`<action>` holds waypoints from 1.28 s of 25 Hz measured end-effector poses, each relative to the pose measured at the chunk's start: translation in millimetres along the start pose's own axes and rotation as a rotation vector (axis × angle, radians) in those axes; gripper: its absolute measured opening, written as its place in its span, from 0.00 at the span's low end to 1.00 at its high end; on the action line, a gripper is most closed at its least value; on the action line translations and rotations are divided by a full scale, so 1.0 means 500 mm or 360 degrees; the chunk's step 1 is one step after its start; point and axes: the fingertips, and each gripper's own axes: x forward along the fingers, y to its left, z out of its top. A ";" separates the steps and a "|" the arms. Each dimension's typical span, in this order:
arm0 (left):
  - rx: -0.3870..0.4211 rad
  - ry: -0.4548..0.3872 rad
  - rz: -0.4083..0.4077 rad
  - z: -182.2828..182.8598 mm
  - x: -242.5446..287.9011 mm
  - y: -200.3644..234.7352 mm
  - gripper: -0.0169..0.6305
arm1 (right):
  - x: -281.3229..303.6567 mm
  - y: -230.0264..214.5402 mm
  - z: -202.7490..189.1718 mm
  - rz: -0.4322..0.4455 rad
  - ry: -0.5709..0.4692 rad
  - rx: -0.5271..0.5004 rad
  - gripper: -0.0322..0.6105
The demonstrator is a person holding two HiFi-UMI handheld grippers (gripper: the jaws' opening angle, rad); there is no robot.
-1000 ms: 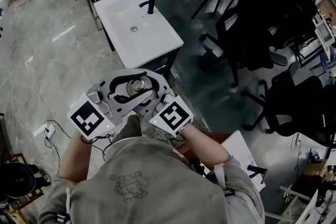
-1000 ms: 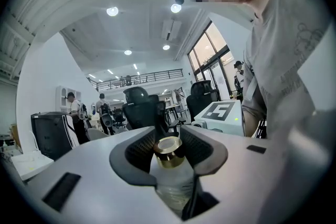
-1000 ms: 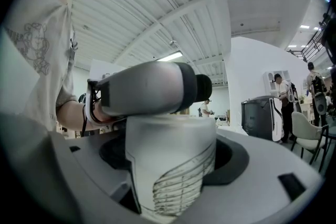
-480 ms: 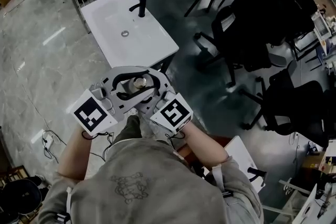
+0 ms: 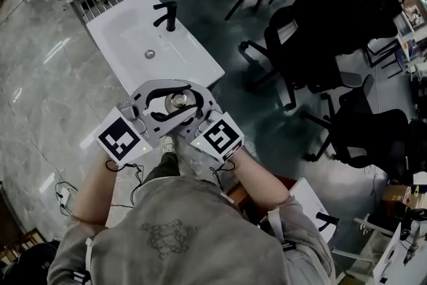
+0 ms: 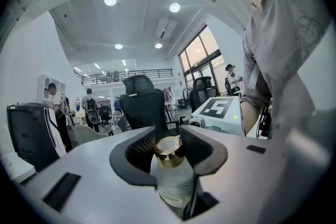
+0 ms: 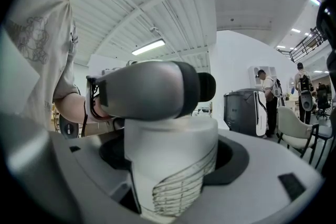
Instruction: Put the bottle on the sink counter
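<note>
Grey shiny floor [image 5: 40, 97] lay all around, and the white desk [image 5: 200, 67] with the sink [image 5: 143, 43] stood just ahead of the person. Up in the air the left tongs [image 6: 169, 153] pinched the bottle [image 6: 170, 181] near its gold cap [image 6: 168, 145], and the right tongs [image 7: 170, 165] pinched its fat white body, close to the desk's near edge but not yet on it. Picking up looked done. Setting the bottle down on the desk was left.
</note>
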 end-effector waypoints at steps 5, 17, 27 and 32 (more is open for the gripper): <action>-0.0006 -0.0029 -0.0017 -0.023 0.015 0.096 0.26 | 0.062 -0.080 -0.010 -0.0009 0.0050 -0.0028 0.54; 0.0039 -0.0038 0.0027 -0.121 0.050 0.307 0.26 | 0.213 -0.248 -0.070 0.0051 0.0133 -0.0062 0.54; -0.0095 0.0035 0.0277 -0.242 0.141 0.442 0.25 | 0.266 -0.381 -0.177 0.0283 0.0202 -0.0035 0.54; -0.0144 0.0117 0.0448 -0.316 0.195 0.505 0.25 | 0.287 -0.444 -0.245 0.0468 0.0227 -0.0025 0.54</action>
